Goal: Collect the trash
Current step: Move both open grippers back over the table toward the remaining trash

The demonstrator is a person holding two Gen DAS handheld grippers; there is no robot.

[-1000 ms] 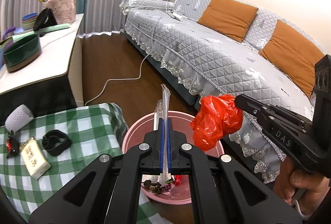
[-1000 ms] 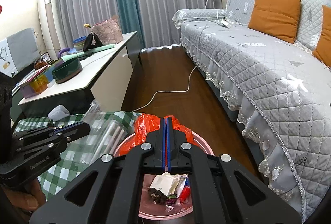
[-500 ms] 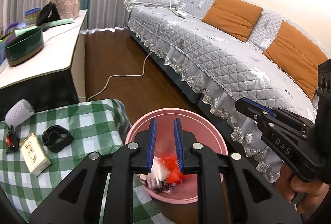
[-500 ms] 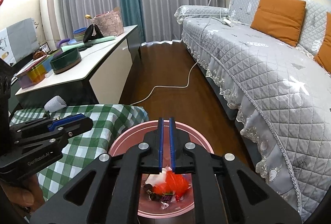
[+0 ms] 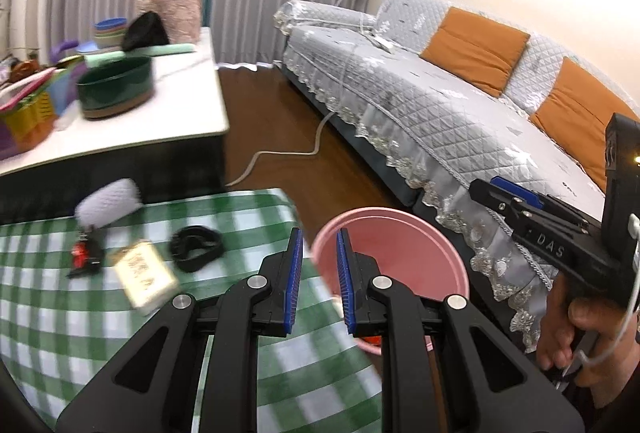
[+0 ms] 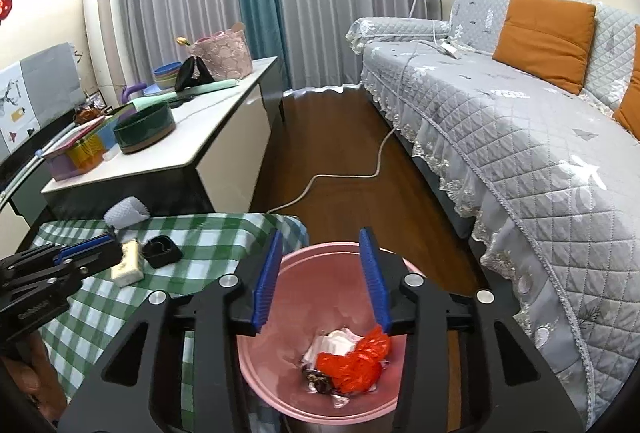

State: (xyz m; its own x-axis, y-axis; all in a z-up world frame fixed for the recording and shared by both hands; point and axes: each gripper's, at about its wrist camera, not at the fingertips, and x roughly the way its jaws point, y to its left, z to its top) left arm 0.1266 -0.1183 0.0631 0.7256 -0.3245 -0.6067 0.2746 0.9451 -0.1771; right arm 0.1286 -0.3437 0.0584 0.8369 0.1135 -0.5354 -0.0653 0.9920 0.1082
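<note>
Pink bin (image 6: 320, 385) on the floor just off the table's right edge, between table and sofa. Inside at the bottom: red plastic bag (image 6: 354, 363), crumpled white wrapper (image 6: 334, 343), small dark scraps.

Right gripper (image 6: 320, 273) hangs over the bin mouth, jaws spread wide, nothing between them. Left gripper (image 5: 318, 277) over the table's right edge beside the bin rim, jaws apart, empty; that view is motion-blurred.

Green checked tablecloth (image 6: 192, 245) covers the table. Toward its far edge: white mesh roll (image 6: 126, 211), black ring-shaped item (image 6: 162, 251), cream packet (image 6: 128, 267), a small red-and-black object (image 5: 82, 257).

Beyond the table, white-topped cabinet (image 6: 224, 121) with dark green bowl (image 6: 144, 127), colored boxes, pink basket. Grey quilted sofa (image 6: 520, 137) with orange cushions along the right. Bare wood floor runs between cabinet and sofa, crossed by a white cable (image 6: 348, 173). Curtains at the back.
</note>
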